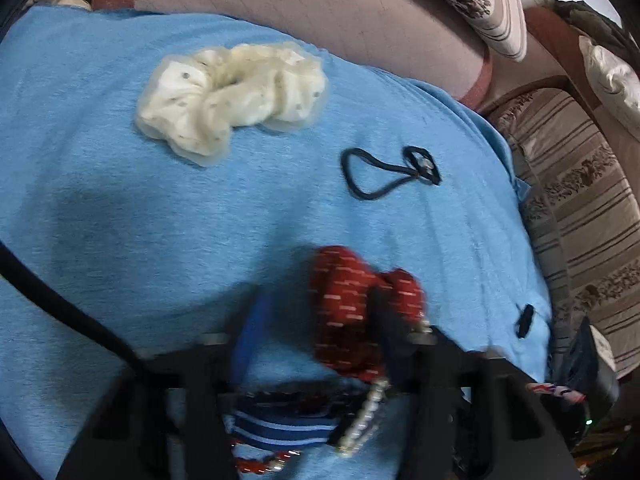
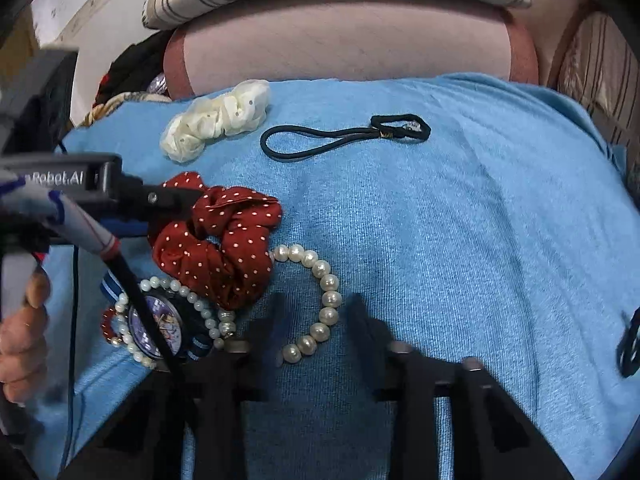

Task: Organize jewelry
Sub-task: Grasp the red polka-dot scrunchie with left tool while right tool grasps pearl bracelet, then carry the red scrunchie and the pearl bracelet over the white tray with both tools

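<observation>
On the nubby blue towel (image 2: 460, 240) — round pearl bracelet (image 2: 320, 300); crumpled red scrunchie (image 2: 224, 248).

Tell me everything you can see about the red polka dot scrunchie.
The red scrunchie is gathered, ruffled fabric, dark red with small white dots, forming a puffy ring with a small centre hole. It lies on the blue towel, in front of the cream scrunchie. The left gripper has one finger at its upper left edge; whether it pinches the fabric is unclear. Its lower right edge overlaps the large pearl bracelet, and the watch sits beside its lower left.
</observation>
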{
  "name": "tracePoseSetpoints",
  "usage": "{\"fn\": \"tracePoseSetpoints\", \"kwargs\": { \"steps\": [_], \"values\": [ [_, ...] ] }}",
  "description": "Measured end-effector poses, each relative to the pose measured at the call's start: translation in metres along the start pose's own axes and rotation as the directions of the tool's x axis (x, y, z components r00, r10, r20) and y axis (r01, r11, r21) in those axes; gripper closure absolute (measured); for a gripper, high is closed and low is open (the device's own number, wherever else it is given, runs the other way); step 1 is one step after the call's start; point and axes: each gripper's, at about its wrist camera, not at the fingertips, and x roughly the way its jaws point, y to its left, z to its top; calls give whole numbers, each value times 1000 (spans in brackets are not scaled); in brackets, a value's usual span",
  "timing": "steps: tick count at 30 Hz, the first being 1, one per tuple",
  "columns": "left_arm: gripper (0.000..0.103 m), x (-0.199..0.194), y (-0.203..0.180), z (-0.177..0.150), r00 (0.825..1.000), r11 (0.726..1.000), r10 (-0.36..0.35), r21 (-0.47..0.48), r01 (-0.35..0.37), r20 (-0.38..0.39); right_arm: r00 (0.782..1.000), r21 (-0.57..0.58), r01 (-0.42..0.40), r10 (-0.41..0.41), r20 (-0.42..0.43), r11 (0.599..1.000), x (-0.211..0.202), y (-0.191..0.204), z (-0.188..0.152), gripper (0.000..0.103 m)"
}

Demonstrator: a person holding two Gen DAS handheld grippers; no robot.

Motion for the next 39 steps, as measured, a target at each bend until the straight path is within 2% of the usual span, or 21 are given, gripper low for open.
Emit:
{"fn": "tracePoseSetpoints", "kwargs": {
  "steps": [3, 12, 16, 20, 27, 32, 39],
  "values": [
    [96, -7, -5, 0, 1000, 1000, -5, -11, 5, -2, 1000, 11, -18, 17, 11, 1000, -8, -1, 2, 93],
    [96, -92, -13, -21, 990, 999, 33, 8, -34, 139, 992, -5, -16, 16, 123, 1000, -70, 11, 11, 93],
    [96, -144, -6, -44, 974, 997, 79, 2, -82, 214, 988, -33, -16, 21, 150, 999, -95, 26, 12, 93],
    [96, -195, 13, -73, 948, 989, 148, -24, -147, 281, 984, -72, -39, 51, 169, 997, -118, 49, 13, 93],
    [96, -266, 63, -131, 903, 965, 263, -105, -241, 341, 973, -198, -101, 139, 185, 975, -148, 117, 7, 93],
    [96, -305, 106, -172, 870, 938, 343, -185, -294, 355, 962, -294, -168, 222, 159, 941, -153, 181, -1, 93],
    [96, -338, 171, -212, 843, 898, 411, -311, -309, 347, 942, -405, -273, 328, 71, 873, -142, 275, -20, 93]
  ]
}}
